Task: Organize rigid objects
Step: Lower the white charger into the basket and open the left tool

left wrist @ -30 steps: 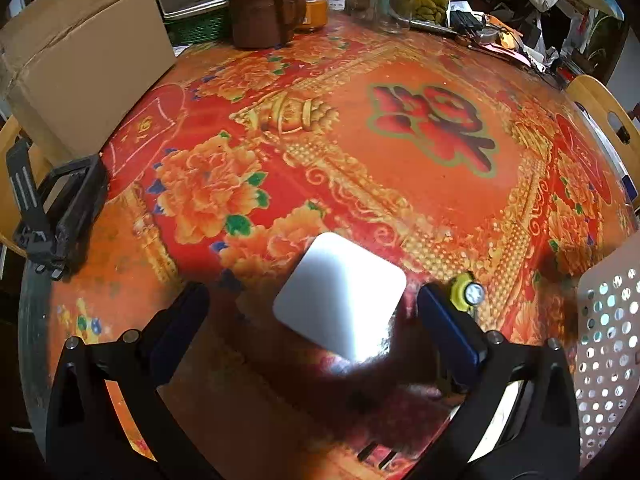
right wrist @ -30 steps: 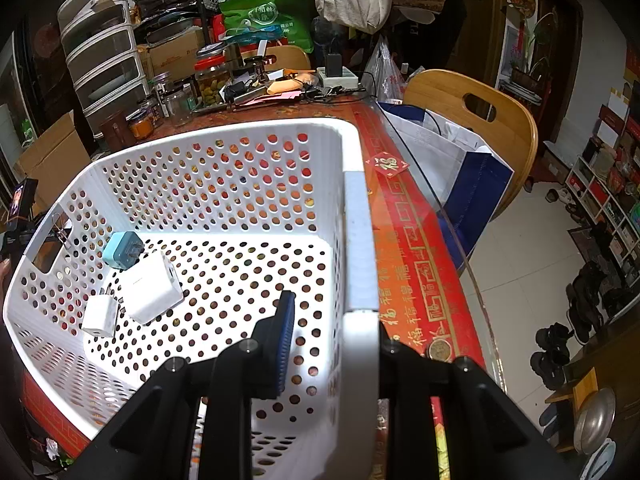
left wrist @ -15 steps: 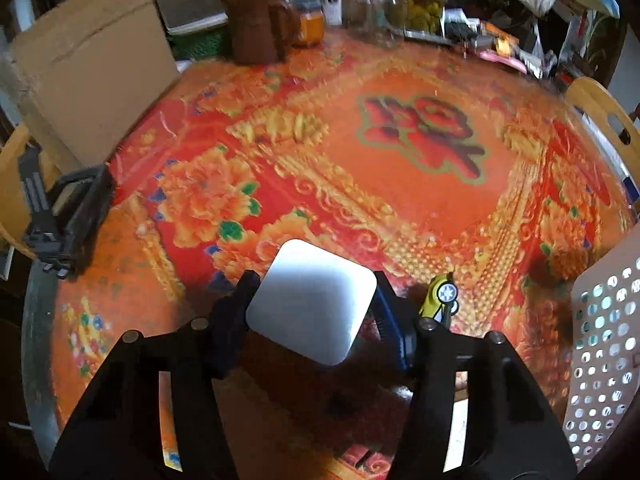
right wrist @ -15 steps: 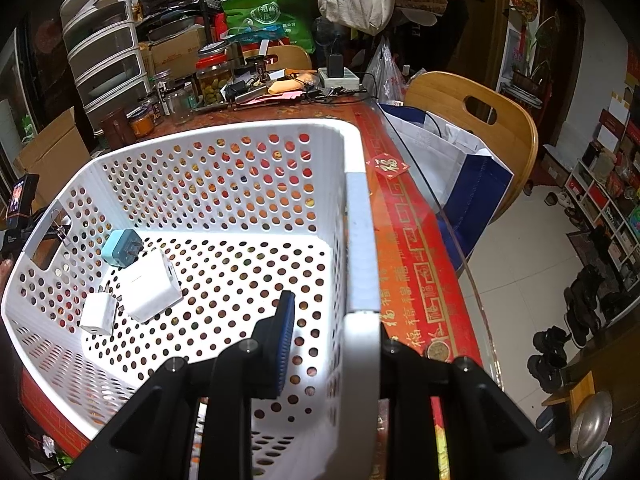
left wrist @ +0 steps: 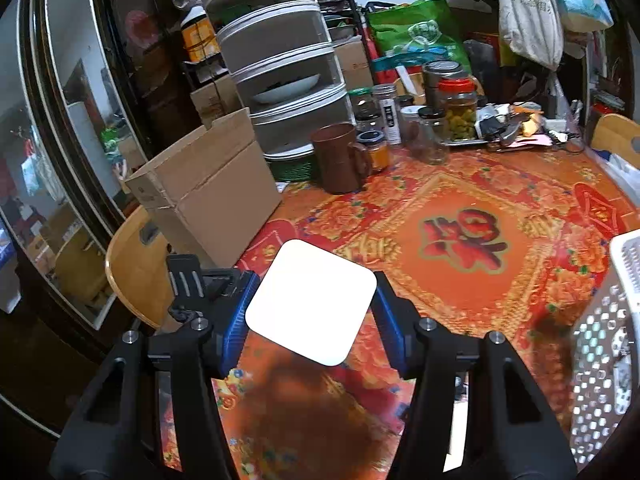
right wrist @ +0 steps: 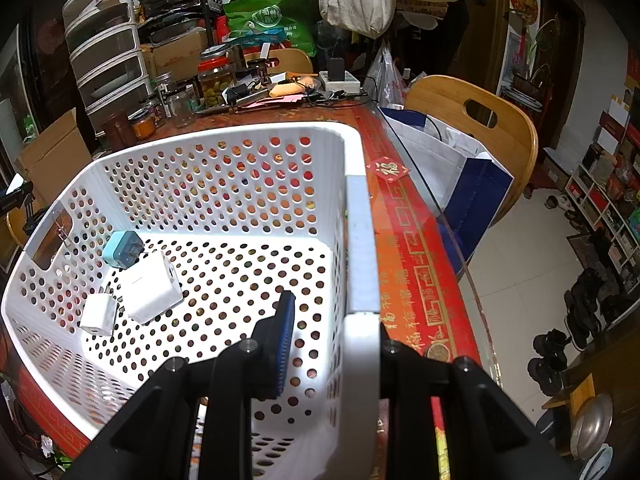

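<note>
White square block (left wrist: pixel 311 301) clamped in left gripper (left wrist: pixel 311 312), right gripper (right wrist: pixel 332 344) pinching basket (right wrist: pixel 362 240) wall

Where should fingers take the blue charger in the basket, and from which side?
From above, across its two broad flat sides. The blue charger lies near the basket wall's handle slot, prongs pointing towards the large white charger close beside it. So a level approach looks blocked, and the prong end is a poor hold.
</note>
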A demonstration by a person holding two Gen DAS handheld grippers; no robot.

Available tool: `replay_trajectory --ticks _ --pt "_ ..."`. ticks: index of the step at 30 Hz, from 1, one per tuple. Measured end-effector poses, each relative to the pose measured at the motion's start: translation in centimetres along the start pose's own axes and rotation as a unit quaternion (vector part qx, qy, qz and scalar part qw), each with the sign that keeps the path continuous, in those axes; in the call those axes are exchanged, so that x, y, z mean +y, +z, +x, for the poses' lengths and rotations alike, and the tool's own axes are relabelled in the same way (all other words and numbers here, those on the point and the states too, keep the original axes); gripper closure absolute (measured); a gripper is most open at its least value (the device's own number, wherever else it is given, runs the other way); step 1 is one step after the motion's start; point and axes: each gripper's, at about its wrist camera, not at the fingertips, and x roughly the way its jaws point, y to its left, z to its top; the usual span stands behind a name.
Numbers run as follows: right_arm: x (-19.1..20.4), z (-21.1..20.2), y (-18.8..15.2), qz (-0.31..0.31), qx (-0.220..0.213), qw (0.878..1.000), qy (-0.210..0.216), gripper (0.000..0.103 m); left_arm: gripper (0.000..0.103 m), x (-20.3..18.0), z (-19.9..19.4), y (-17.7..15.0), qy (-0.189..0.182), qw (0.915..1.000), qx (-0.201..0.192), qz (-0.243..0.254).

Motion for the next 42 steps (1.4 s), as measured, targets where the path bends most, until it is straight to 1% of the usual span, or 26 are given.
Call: replay_trajectory --ticks 3,7,9,11,13,14,16,17,19,21,22,24,28,29,31,33,36,37,40,42 --pt "0.0 0.0 0.0 0.000 0.000 1.000 0.000 0.079 0.049 -0.4 -1.8 0.2 -0.024 0.9997 -0.008 0.002" --pt "0.0 0.0 -0.1 0.000 0.000 1.000 0.000 0.079 0.049 -1.9 -5.3 1.0 -0.054 0.9982 -0.022 0.010" --pt "0.0 0.0 -0.1 0.000 0.000 1.000 0.000 0.079 0.049 -3.2 -7.3 1.7 -0.076 0.9966 -0.027 0.016" --pt "0.0 0.0 0.0 0.000 0.000 1.000 0.000 0.078 0.049 -4.9 -9.4 2.1 -0.096 0.9944 -0.033 0.032" --pt "0.0 -0.1 -0.1 0.000 0.000 1.000 0.001 0.078 0.049 -7.4 -10.8 2.3 -0.096 0.9934 -0.024 0.058" --pt "0.0 0.0 0.0 -0.001 0.001 1.000 0.001 0.078 0.049 -8.9 -11.5 2.4 -0.107 0.9916 -0.016 0.070" --pt "0.0 0.0 0.0 -0.001 0.002 1.000 0.001 0.078 0.049 -11.8 -12.7 2.5 -0.143 0.9848 -0.005 0.098" --pt "0.0 0.0 0.0 -0.001 0.002 1.000 0.001 0.078 0.049 -13.1 -13.2 2.5 -0.152 0.9820 -0.001 0.111" --pt "0.0 0.0 0.0 -0.001 0.002 1.000 0.001 0.078 0.049 -16.2 -13.8 2.5 -0.175 0.9734 0.014 0.148" --pt "0.0 0.0 0.0 0.000 0.001 1.000 0.001 0.078 0.049 -19.4 -13.7 2.4 -0.201 0.9611 0.046 0.183" --pt "0.0 0.0 0.0 0.000 0.000 1.000 0.001 0.078 0.049 -21.2 -13.2 2.3 -0.211 0.9543 0.070 0.200" --pt "0.1 0.0 0.0 0.002 0.001 1.000 0.003 0.078 0.049 -23.7 -12.2 2.0 -0.211 0.9468 0.101 0.221" --pt "0.1 0.1 -0.1 0.003 0.003 1.000 0.004 0.078 0.049 -28.2 -9.7 1.0 -0.200 0.9293 0.166 0.263" --pt "0.1 0.2 -0.1 0.002 0.004 1.000 0.004 0.078 0.049 -29.1 -8.9 0.7 -0.196 0.9244 0.179 0.274" --pt "0.1 0.2 -0.1 0.002 0.004 1.000 0.004 0.078 0.049 -30.4 -7.7 0.1 -0.184 0.9189 0.196 0.289" --pt "0.0 0.2 -0.1 0.002 0.004 1.000 0.005 0.078 0.049 -31.4 -6.5 -0.5 -0.173 0.9143 0.212 0.298" --pt "0.0 0.2 -0.1 0.003 0.003 1.000 0.005 0.078 0.049 -32.3 -4.8 -1.3 -0.168 0.9052 0.240 0.308" --pt "0.1 0.2 -0.1 0.003 0.003 1.000 0.006 0.078 0.049 -32.3 -4.3 -1.5 -0.172 0.9027 0.249 0.306" --pt "0.0 0.2 -0.1 0.003 0.003 1.000 0.007 0.078 0.049 -32.6 -4.0 -1.7 -0.165 0.8998 0.252 0.316" --pt "0.0 0.2 -0.1 0.003 0.002 1.000 0.007 0.078 0.049 -32.9 -3.3 -2.2 -0.167 0.8917 0.272 0.321"
